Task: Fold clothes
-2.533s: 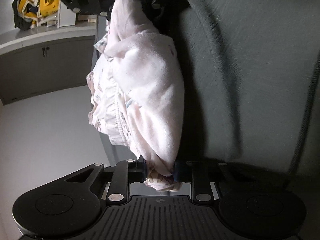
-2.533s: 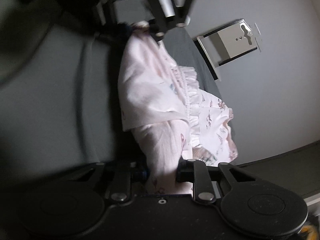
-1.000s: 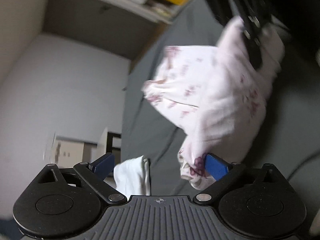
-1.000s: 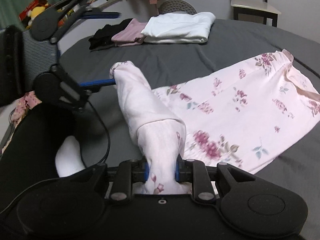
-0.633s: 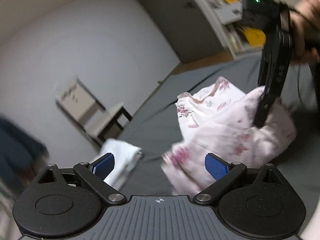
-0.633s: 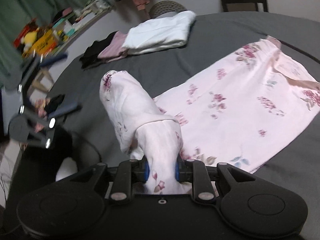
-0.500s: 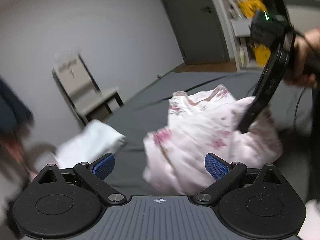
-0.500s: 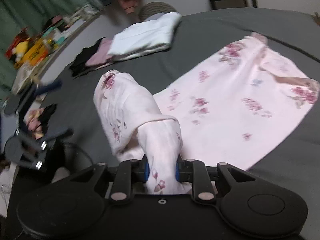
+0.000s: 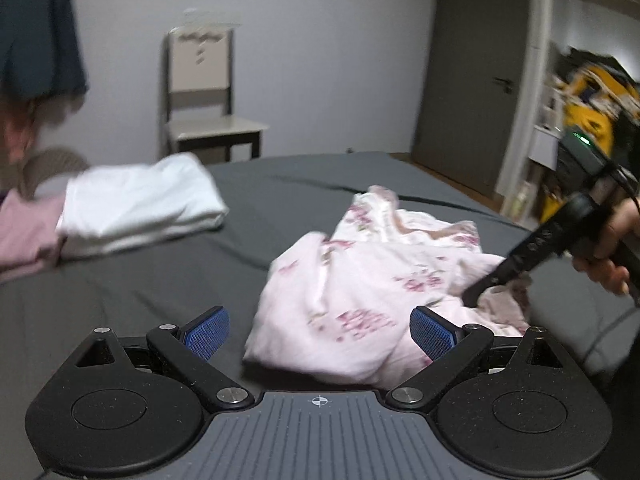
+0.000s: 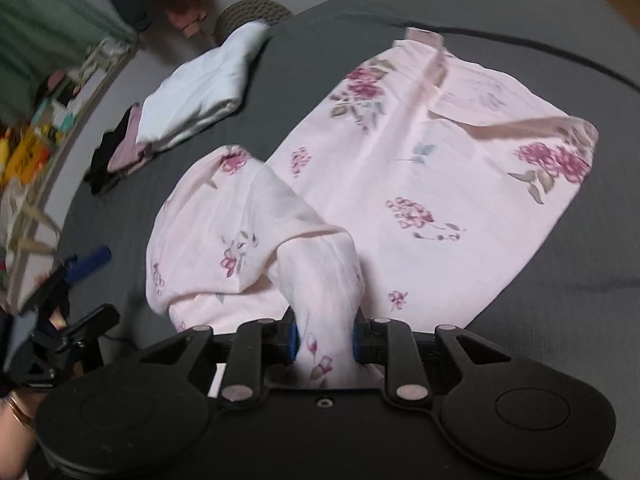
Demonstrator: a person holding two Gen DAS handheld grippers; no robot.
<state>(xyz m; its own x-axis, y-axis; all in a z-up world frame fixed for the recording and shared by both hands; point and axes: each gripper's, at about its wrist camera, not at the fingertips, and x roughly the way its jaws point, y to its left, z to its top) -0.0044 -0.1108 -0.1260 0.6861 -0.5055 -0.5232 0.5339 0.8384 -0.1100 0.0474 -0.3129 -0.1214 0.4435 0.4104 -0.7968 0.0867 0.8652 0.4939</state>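
The pink floral garment [image 10: 420, 152] is thin, soft woven fabric printed with magenta blossoms and grey-green leaves. In the right wrist view it occupies the centre and upper right of the frame, lying on the dark grey bed sheet [image 10: 560, 20], its far part spread fairly flat and its near part rising in a rounded, creased fold.

The right gripper [image 10: 325, 338] is closed on a bunched roll of this near edge; the cloth fills the gap between the blue pads. The left gripper [image 9: 319, 332] stands wide open, its ribbed blue pads [image 9: 205, 332] gripping nothing, with the garment [image 9: 360, 300] lying just beyond them at centre frame.

A folded white garment [image 9: 140, 208] with rounded edges lies at the left of the left wrist view, touching a folded mauve piece [image 9: 24, 236]. A pale wooden chair [image 9: 204, 112] stands against the wall behind the bed.

Compared with 2.5 s ago, the left gripper has released the cloth it then clamped, and the garment, then hanging stretched between both grippers, now rests on the bed. Over the last half second the right gripper keeps its hold.
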